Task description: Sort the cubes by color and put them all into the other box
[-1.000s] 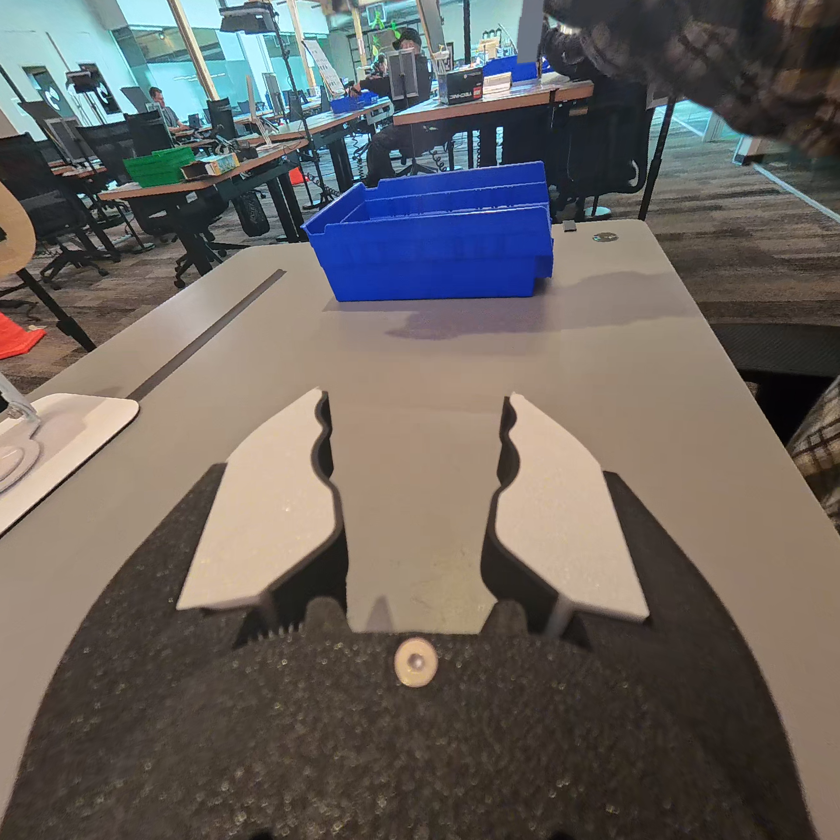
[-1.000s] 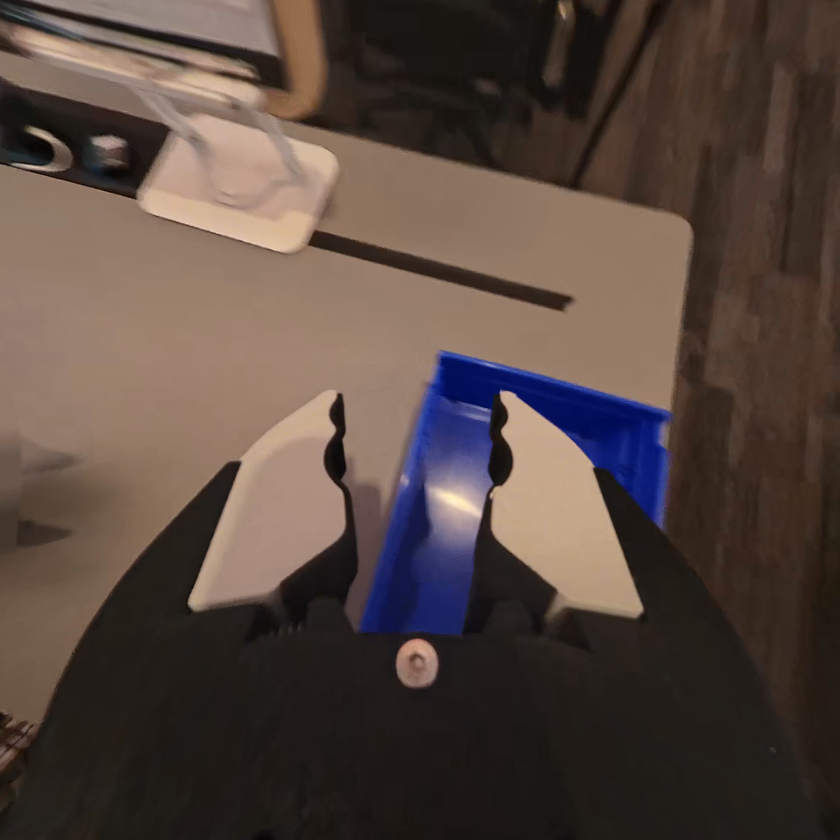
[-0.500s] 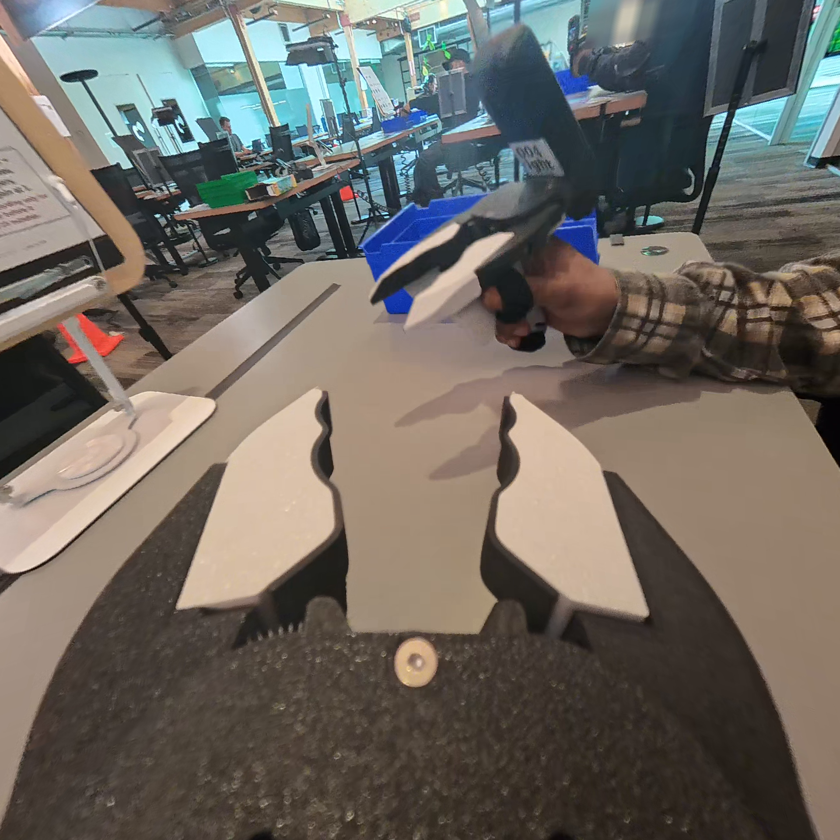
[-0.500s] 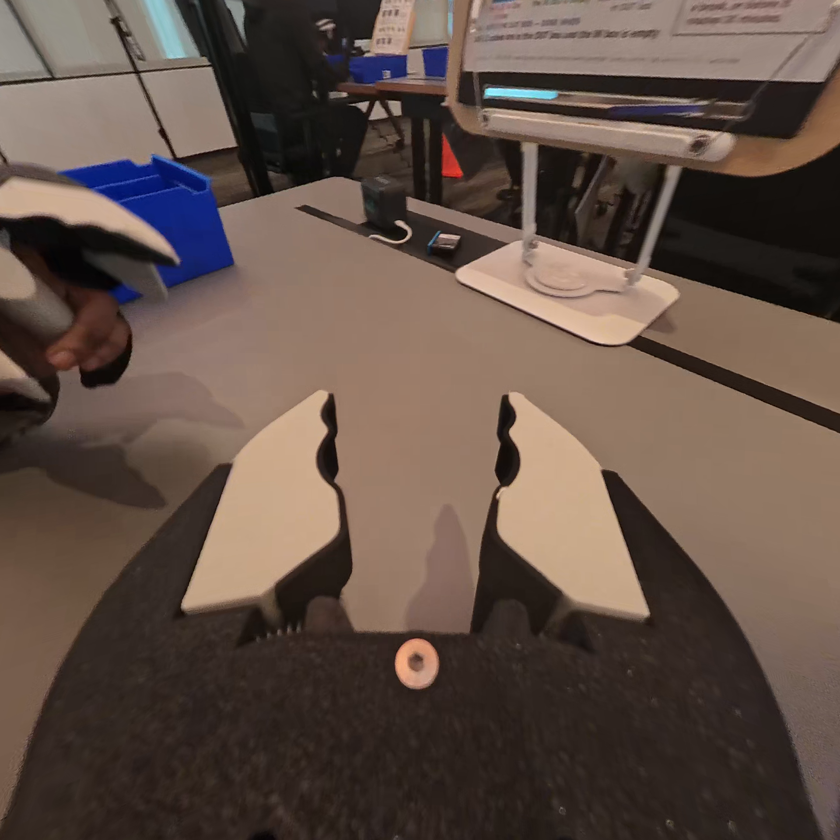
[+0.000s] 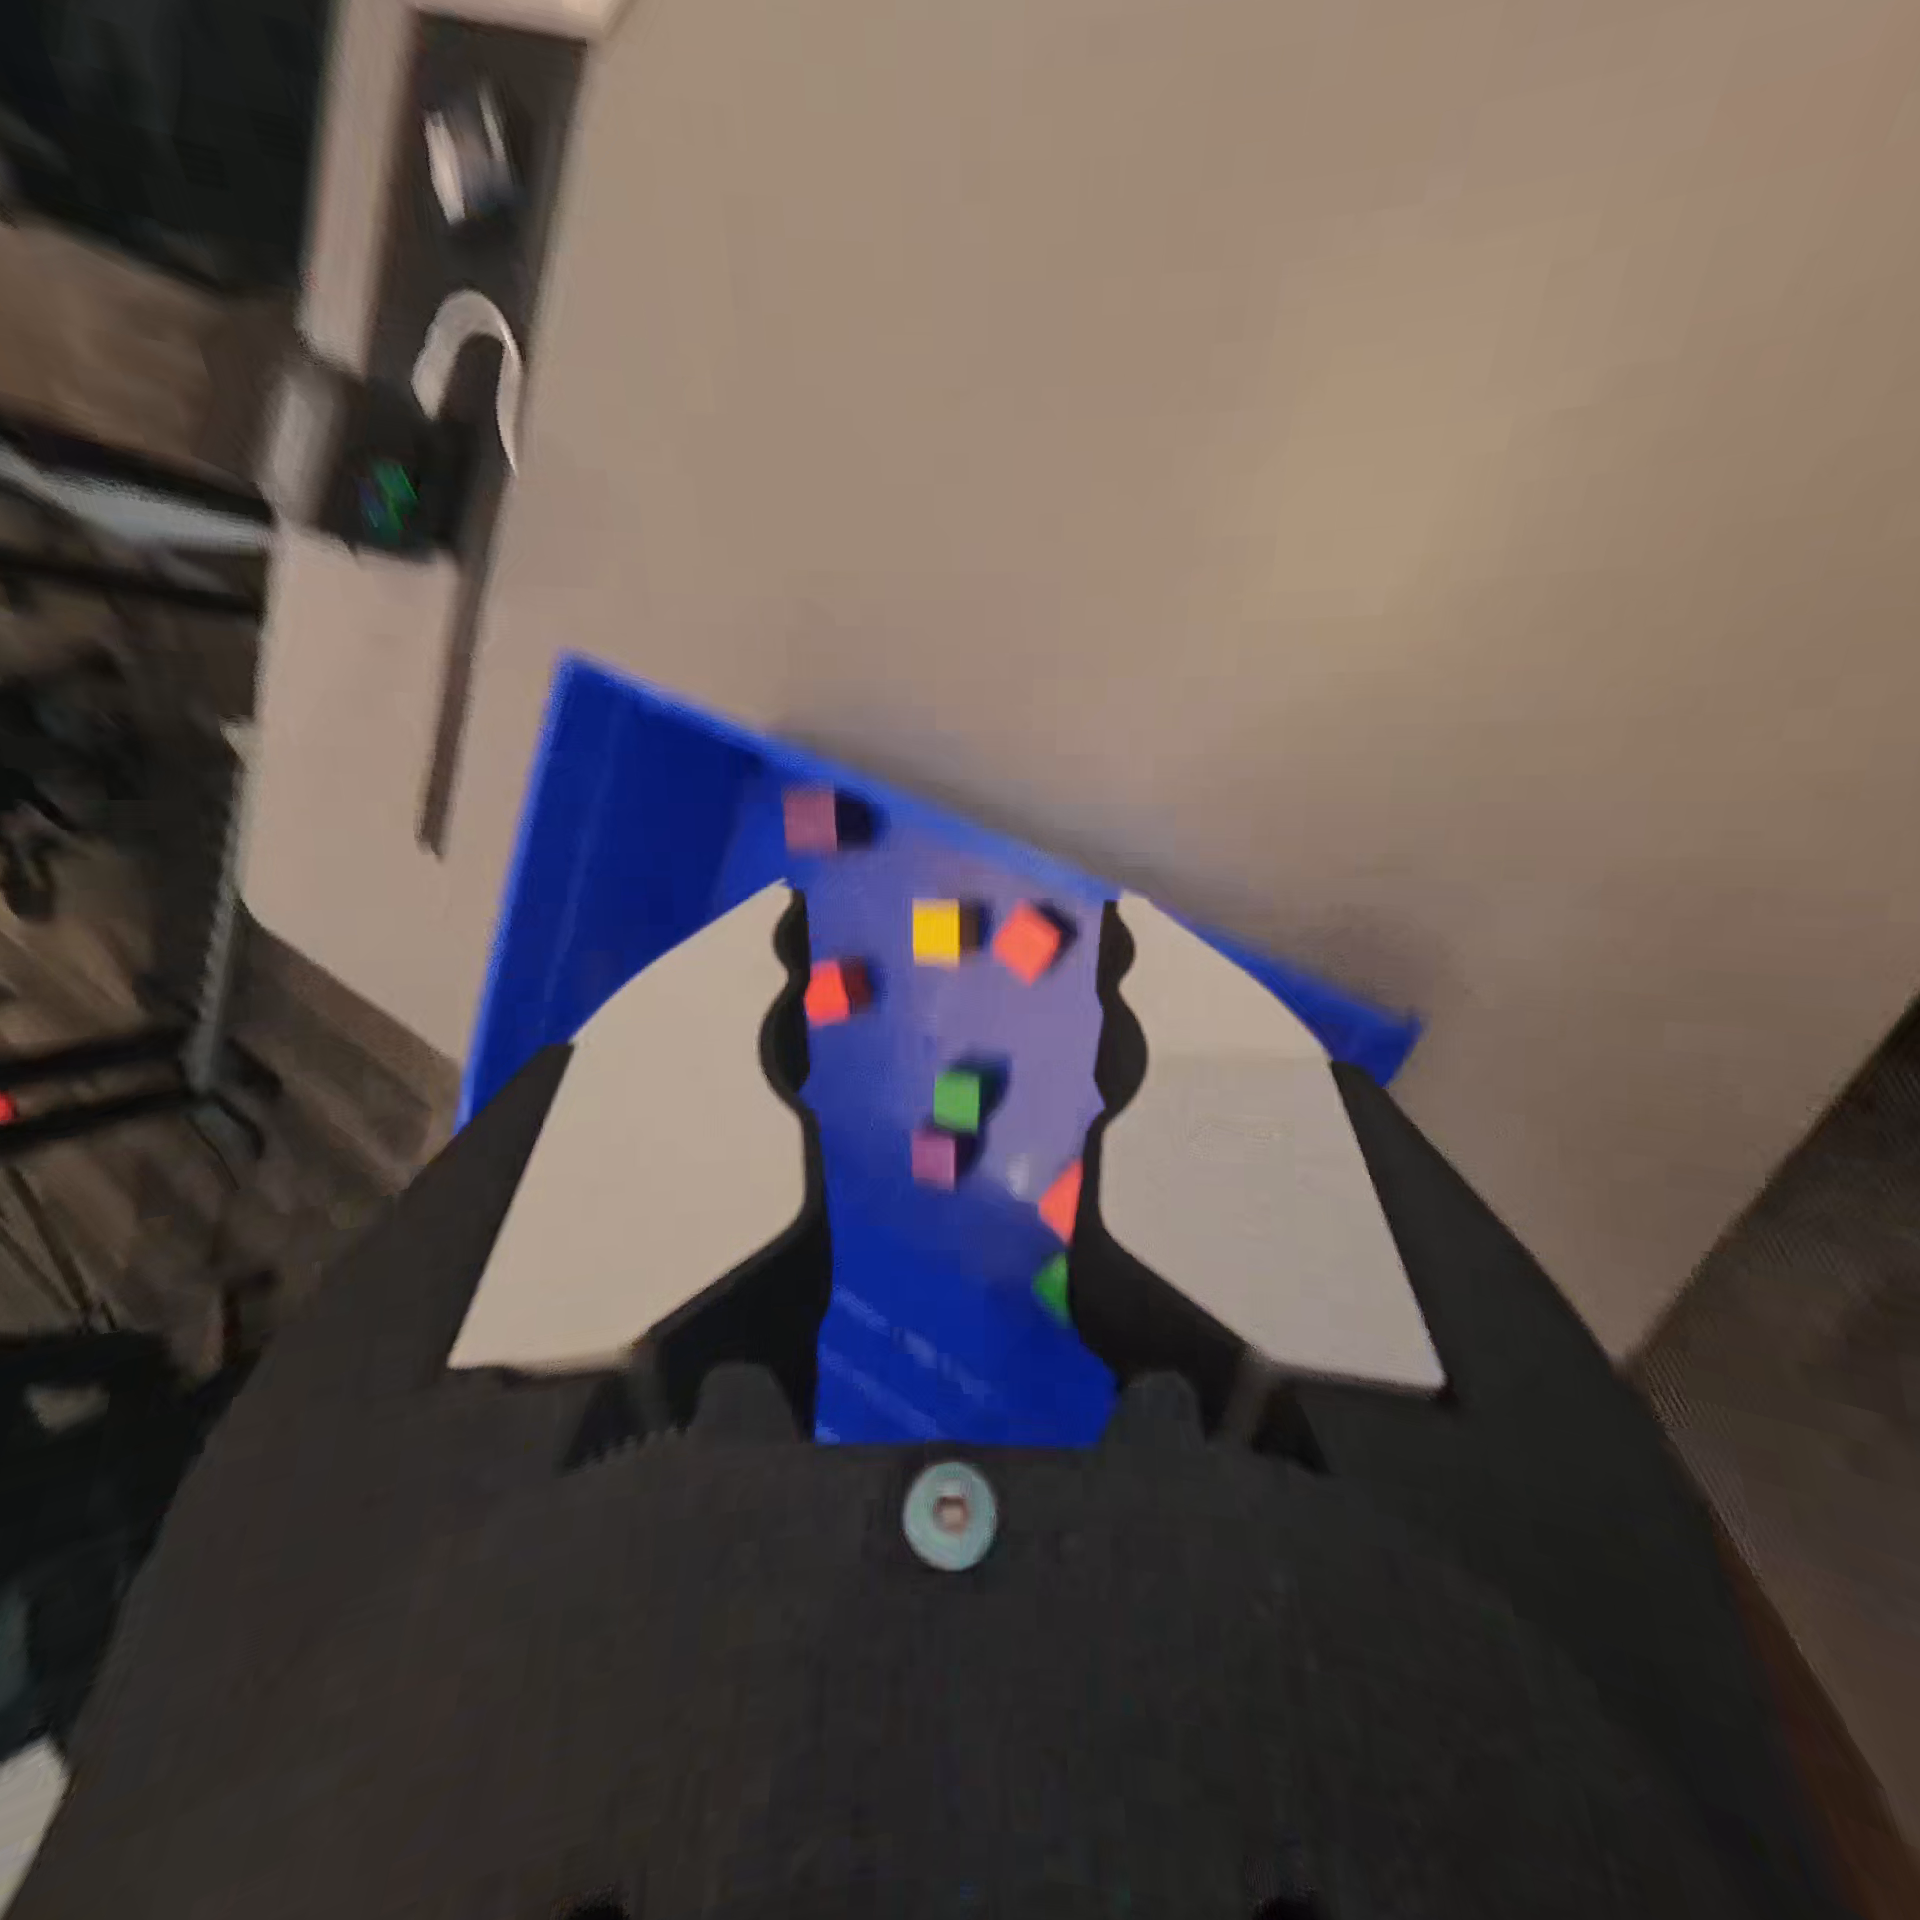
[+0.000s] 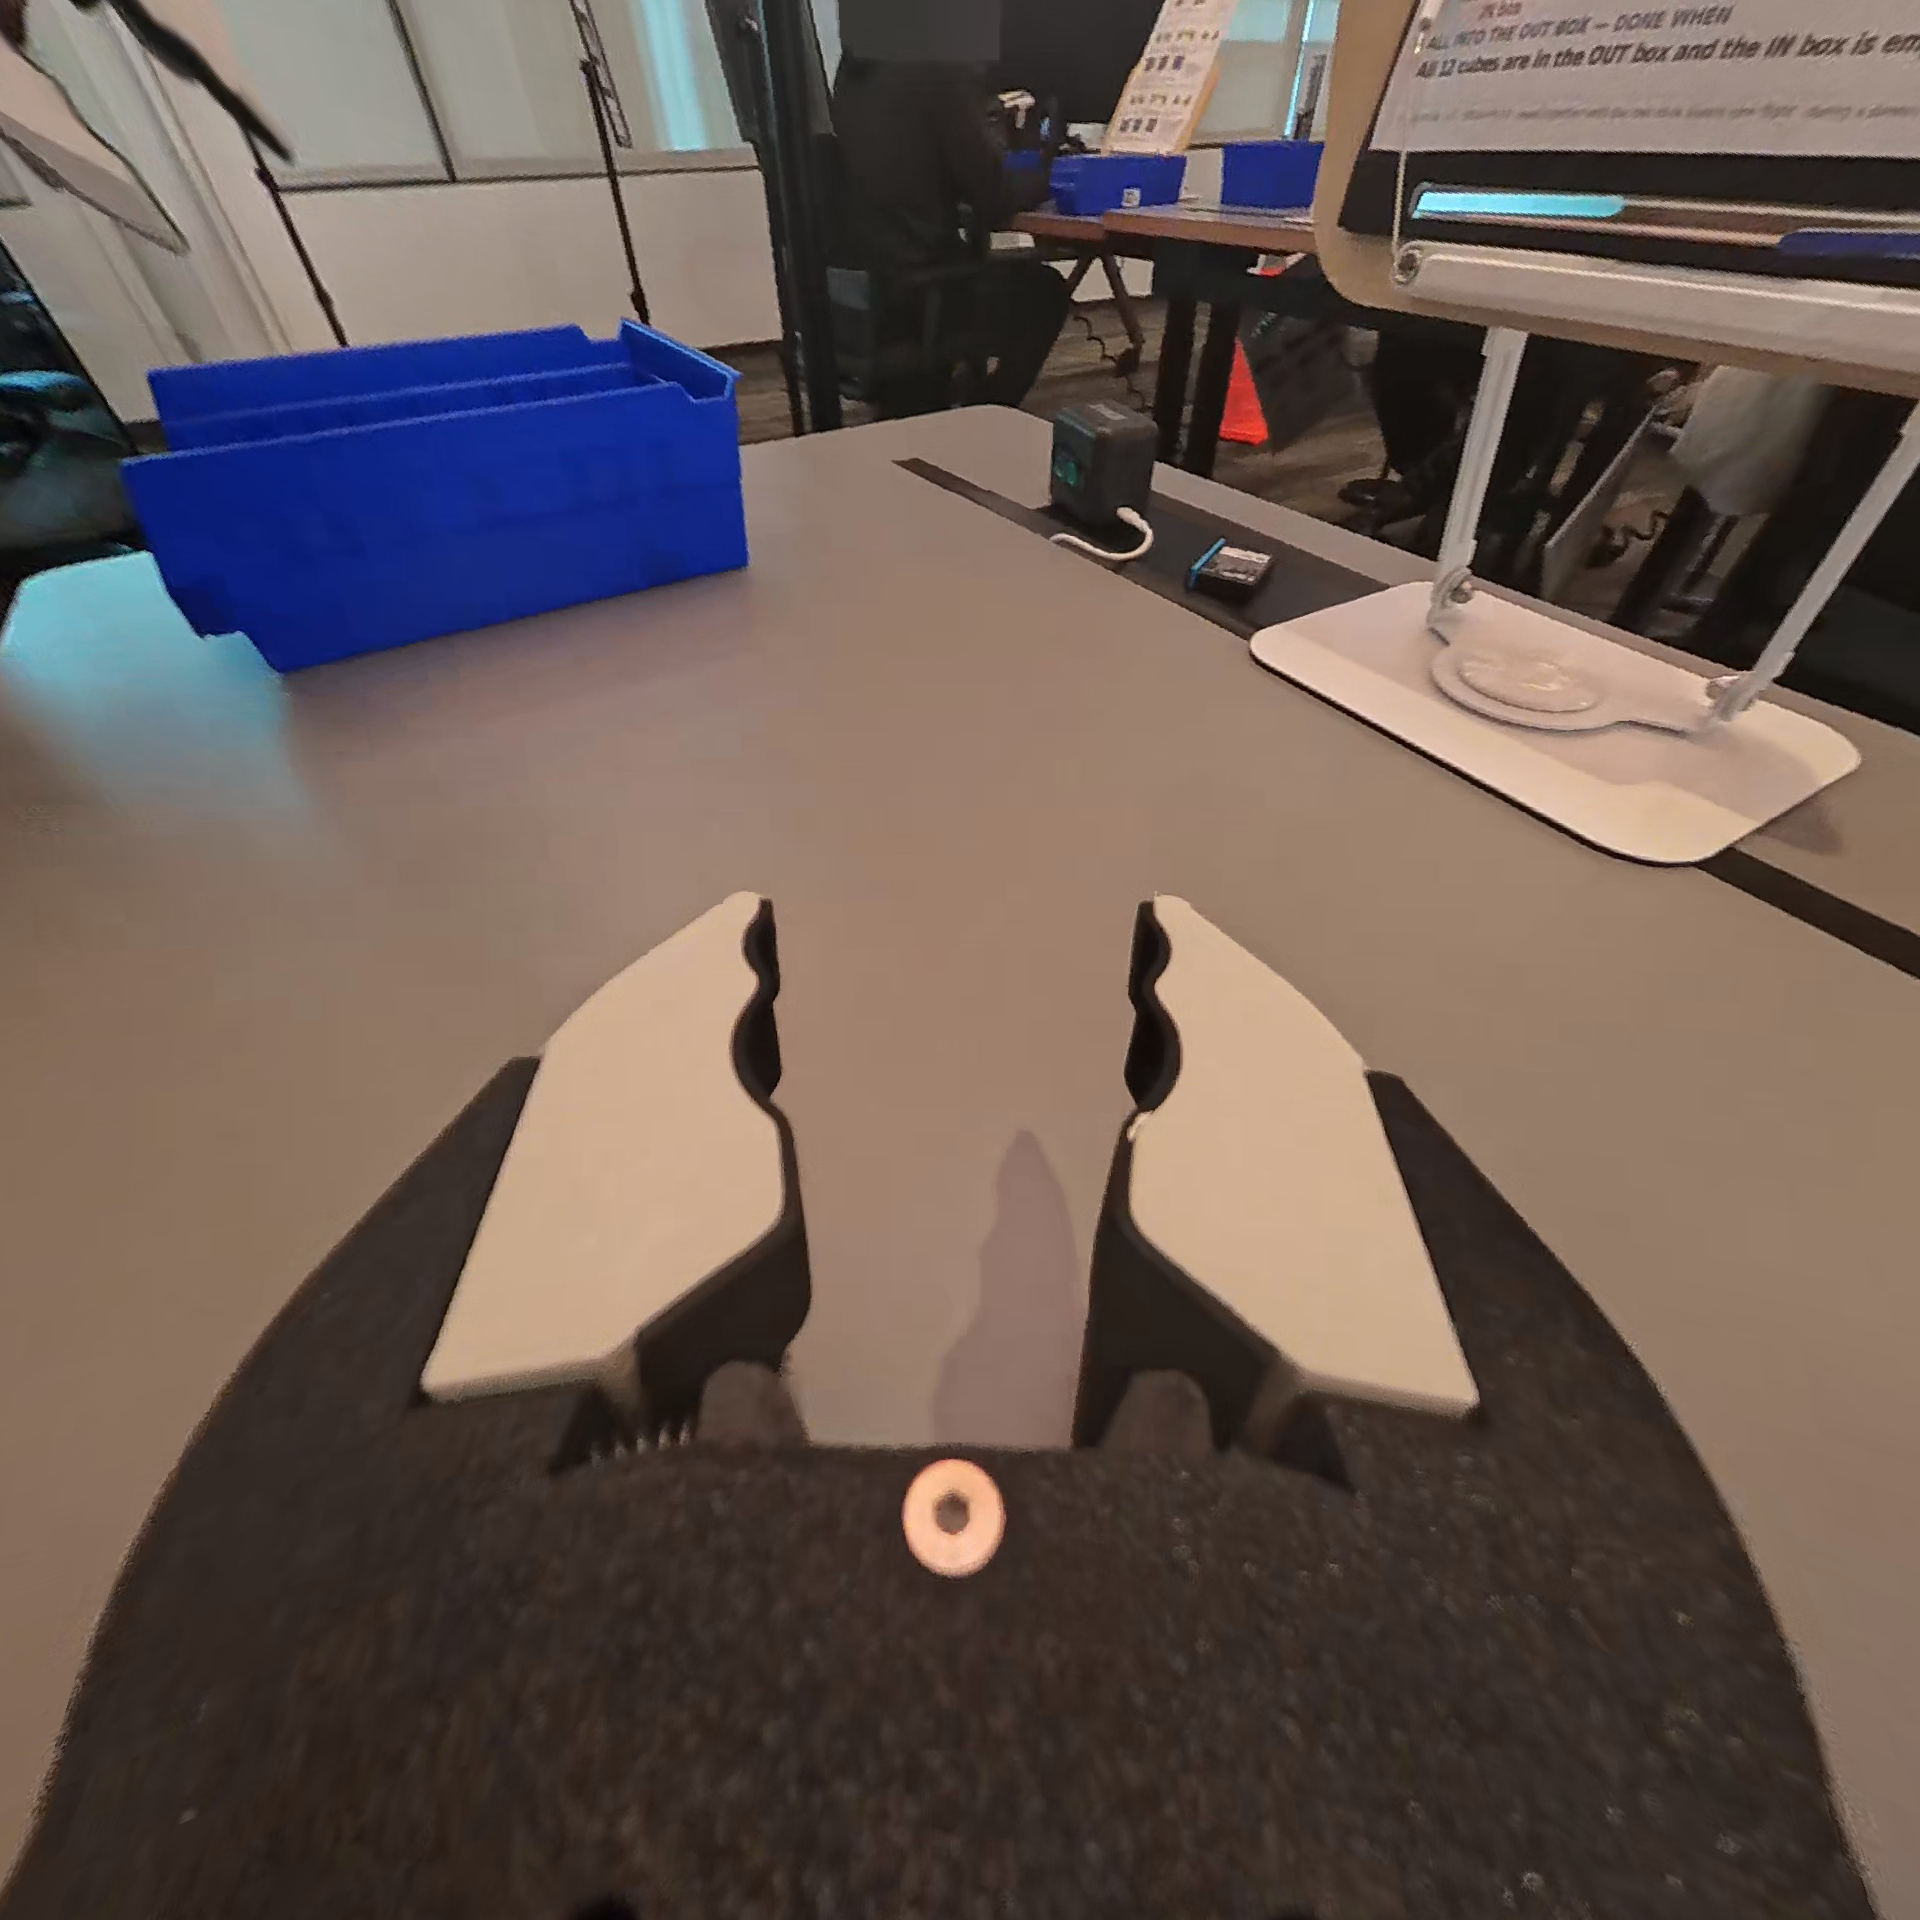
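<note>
Left gripper (image 5: 945, 914) hangs right above the blue box (image 5: 665, 831) w/ the cubes (image 5: 935, 932), fingers spread, nothing held; cubes lie straight below and ahead of the tips, box's long axis running roughly along the fingers. Blurry, so exact count is unclear. Right gripper (image 6: 954, 909) is low over the grey table (image 6: 935, 727), also spread and empty, pair of bins (image 6: 447, 509) well off to its left. Left's clearly nearer. Office desks behind.

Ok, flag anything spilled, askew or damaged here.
Nothing stands out. The mixed-colour cubes lie loose inside the blue box, none on the table. Both the left gripper and right gripper are open and empty.
</note>
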{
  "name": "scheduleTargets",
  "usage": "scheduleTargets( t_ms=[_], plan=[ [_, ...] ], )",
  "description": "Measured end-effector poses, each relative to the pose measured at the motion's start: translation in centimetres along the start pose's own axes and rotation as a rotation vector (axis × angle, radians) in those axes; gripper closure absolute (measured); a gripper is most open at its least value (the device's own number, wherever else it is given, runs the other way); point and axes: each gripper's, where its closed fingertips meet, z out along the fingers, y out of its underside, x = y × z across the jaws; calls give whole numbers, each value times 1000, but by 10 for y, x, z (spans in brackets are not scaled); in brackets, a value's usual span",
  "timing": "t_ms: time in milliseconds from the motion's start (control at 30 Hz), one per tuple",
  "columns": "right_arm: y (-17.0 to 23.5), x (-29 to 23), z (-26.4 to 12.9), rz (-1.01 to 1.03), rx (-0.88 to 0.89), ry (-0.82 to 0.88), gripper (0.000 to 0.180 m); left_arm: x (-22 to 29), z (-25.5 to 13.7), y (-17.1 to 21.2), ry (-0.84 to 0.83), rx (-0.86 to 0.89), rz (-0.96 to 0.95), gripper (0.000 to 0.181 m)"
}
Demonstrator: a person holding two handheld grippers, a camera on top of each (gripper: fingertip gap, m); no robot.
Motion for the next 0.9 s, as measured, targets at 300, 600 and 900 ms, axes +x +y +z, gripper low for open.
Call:
scheduleTargets(
  t_ms=[300, 600, 900],
  plan=[
    [-1, -11, 2, -13, 11, -44, 114, -17, 53, 148, 130, -487, 19, 128],
    [6, -12, 6, 5, -11, -71, 114, -8, 94, 182, 233, -561, 20, 137],
    [9, -13, 8, 28, -17, -91, 114, -8, 104, 197, 259, -599, 6, 138]
  ],
)
